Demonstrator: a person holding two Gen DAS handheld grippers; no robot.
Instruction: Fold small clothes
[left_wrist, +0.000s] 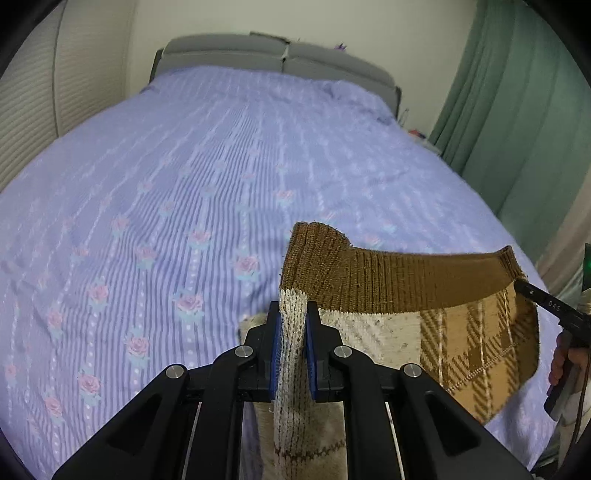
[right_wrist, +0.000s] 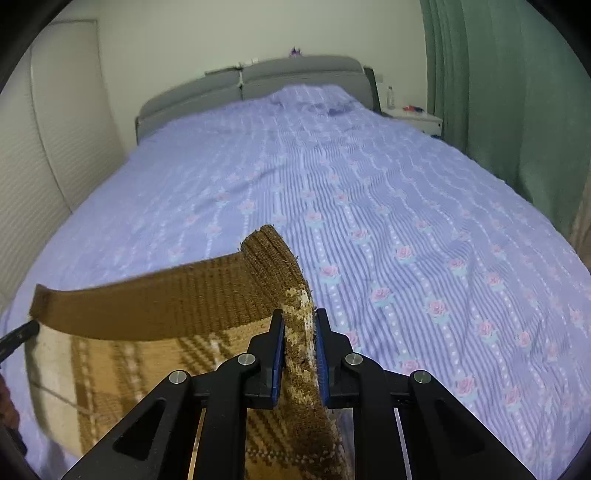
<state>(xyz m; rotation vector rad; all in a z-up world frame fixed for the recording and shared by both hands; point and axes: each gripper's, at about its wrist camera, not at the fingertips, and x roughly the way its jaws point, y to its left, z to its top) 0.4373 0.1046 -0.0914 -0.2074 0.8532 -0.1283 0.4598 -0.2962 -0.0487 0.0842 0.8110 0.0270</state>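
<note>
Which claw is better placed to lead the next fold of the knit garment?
Neither clearly: both are shut on the knit garment, stretched above the bed. The left claw grips the cream end, the right claw the brown end. Probably they lower it together.

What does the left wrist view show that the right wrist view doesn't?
Only the left wrist view shows the person's hand on the right gripper's handle and the garment's cream knit section clamped in the left gripper. Only the right wrist view shows a white nightstand with a bottle, and the right gripper clamped on brown plaid knit. Both show the knit garment held up over the floral purple bedspread, the grey headboard and the green curtain.
</note>
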